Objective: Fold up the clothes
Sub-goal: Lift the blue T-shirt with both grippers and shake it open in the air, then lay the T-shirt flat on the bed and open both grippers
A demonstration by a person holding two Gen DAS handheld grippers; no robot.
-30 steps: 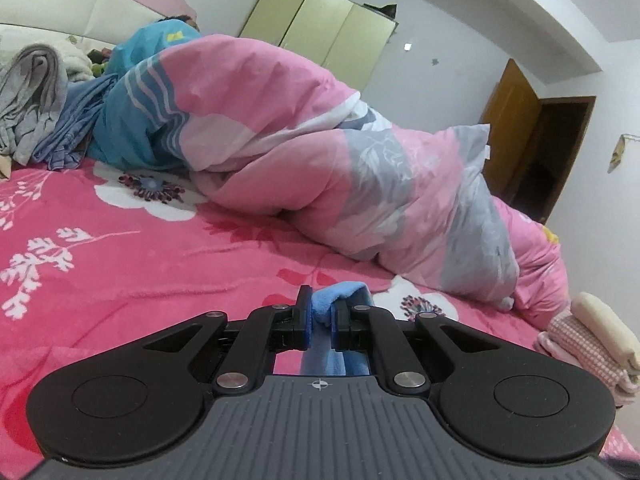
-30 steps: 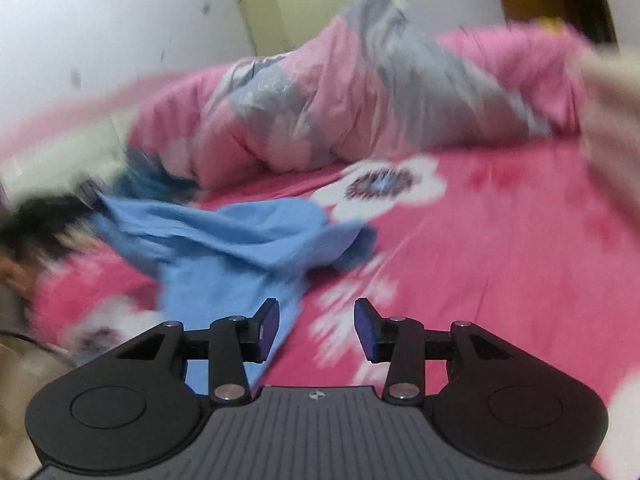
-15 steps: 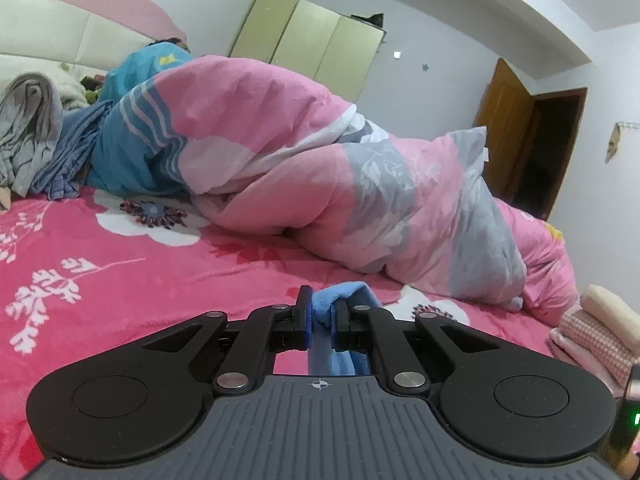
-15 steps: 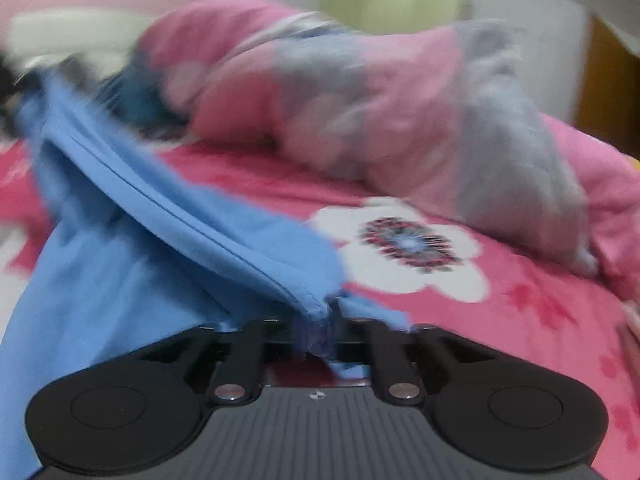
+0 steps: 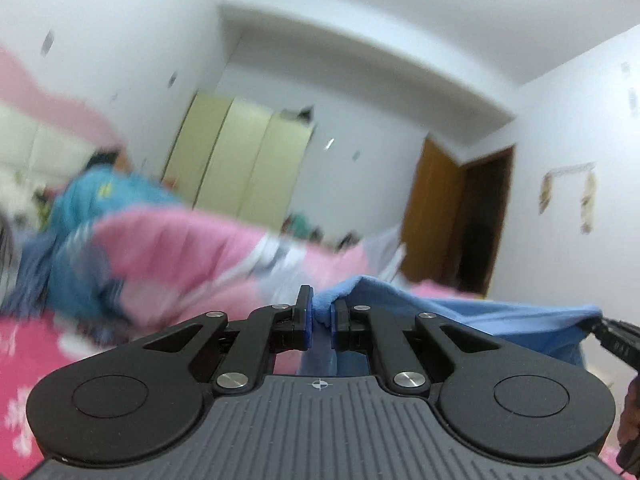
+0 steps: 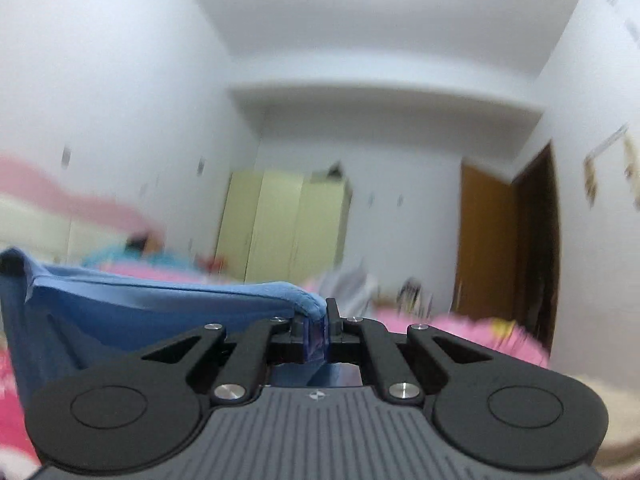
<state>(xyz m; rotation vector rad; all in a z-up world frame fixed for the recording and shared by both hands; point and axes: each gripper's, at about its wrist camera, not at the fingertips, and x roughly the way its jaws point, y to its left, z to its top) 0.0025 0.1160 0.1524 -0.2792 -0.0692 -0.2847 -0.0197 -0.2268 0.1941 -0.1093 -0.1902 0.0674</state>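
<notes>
Gripping: both grippers are clamped on one blue garment (image 5: 460, 316), which is stretched in the air between them above the bed.
Left gripper (image 5: 320, 320): jaws pinched on a bunched corner of the blue cloth; the fabric runs off to the right, where the black tip of the other gripper shows at the frame edge.
Right gripper (image 6: 318, 330): jaws have just been closing and now pinch a folded hem of the same cloth; from here the fabric runs left and hangs down in a wide sheet.
Bed (image 5: 24, 352): pink floral sheet, low in both views, under the lifted cloth.
Quilt (image 5: 172, 248): pink, grey and teal heap, far side of the bed, blurred.
Wardrobe (image 5: 240, 164): pale yellow doors against the far wall.
Door (image 5: 432, 220): brown, standing ajar at the far right.
Sharpness: background is smeared in both views; small items on the bed cannot be told.
</notes>
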